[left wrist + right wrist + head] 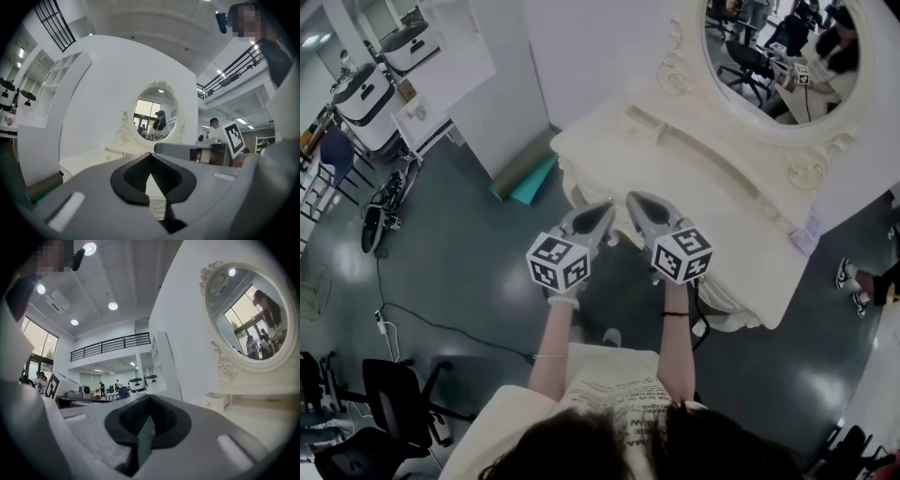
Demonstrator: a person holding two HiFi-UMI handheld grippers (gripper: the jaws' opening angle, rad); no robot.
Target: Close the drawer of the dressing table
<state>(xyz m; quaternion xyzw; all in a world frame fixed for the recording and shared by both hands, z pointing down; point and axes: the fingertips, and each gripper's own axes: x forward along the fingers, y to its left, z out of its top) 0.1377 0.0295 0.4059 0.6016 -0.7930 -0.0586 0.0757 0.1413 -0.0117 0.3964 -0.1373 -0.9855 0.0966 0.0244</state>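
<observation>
Head view puts the left gripper [604, 210] and right gripper [637, 200] side by side at centre, jaws pressed together and empty, tips at the edge of the cream dressing table [712, 192] filling the upper right.

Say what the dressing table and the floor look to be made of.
Dressing table: probably painted wood or moulded board, with a cream satin finish. The carved scrolls on the mirror frame suggest this, but the core cannot be told. Floor: likely polished concrete or epoxy, dark grey and glossy. It reflects the ceiling lights as bright patches.
</observation>
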